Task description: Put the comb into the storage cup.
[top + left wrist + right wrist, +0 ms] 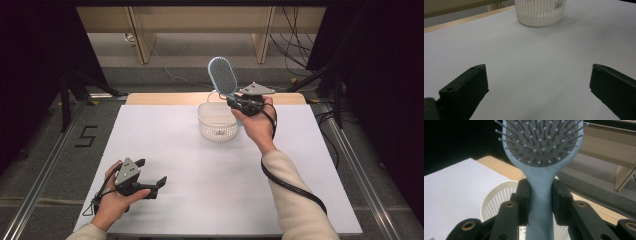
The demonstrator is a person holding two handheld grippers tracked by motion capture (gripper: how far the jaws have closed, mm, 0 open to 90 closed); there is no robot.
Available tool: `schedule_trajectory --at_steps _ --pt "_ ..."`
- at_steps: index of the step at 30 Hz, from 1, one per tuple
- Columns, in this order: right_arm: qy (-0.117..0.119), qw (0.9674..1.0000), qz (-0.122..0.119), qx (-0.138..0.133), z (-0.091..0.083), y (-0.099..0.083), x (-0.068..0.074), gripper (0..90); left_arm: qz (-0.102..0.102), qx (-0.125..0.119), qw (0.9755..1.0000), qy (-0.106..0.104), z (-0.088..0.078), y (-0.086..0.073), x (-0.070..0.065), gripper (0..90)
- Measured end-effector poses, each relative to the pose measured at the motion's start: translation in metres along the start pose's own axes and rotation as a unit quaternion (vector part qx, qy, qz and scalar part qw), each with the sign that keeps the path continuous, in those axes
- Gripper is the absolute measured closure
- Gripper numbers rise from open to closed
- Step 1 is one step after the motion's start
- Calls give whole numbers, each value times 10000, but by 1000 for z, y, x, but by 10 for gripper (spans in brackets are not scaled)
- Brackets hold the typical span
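**Brush over basket**

Jaws of R gripper point(540, 202) clamped on handle of pale-blue oval plastic hairbrush point(223, 76), head up, just above white slotted plastic basket point(216, 121). L gripper point(150, 181) jaws apart, nothing between, idle on white table point(200, 175). To do well: centre handle over basket, lower w/o tilting, release low.
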State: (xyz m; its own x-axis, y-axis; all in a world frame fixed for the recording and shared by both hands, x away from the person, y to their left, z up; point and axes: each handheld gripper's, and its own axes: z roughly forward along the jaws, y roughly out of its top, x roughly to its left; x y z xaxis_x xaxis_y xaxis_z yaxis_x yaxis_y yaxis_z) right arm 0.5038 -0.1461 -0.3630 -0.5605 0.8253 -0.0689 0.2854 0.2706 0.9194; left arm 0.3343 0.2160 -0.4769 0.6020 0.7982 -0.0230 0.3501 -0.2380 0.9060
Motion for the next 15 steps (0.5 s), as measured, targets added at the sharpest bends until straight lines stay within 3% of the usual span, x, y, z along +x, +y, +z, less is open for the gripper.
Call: schedule_trajectory --at_steps 15 --pt "4 10000 -77 14 10 2 0 706 12 -5 10000 -1 0 0 0 12"
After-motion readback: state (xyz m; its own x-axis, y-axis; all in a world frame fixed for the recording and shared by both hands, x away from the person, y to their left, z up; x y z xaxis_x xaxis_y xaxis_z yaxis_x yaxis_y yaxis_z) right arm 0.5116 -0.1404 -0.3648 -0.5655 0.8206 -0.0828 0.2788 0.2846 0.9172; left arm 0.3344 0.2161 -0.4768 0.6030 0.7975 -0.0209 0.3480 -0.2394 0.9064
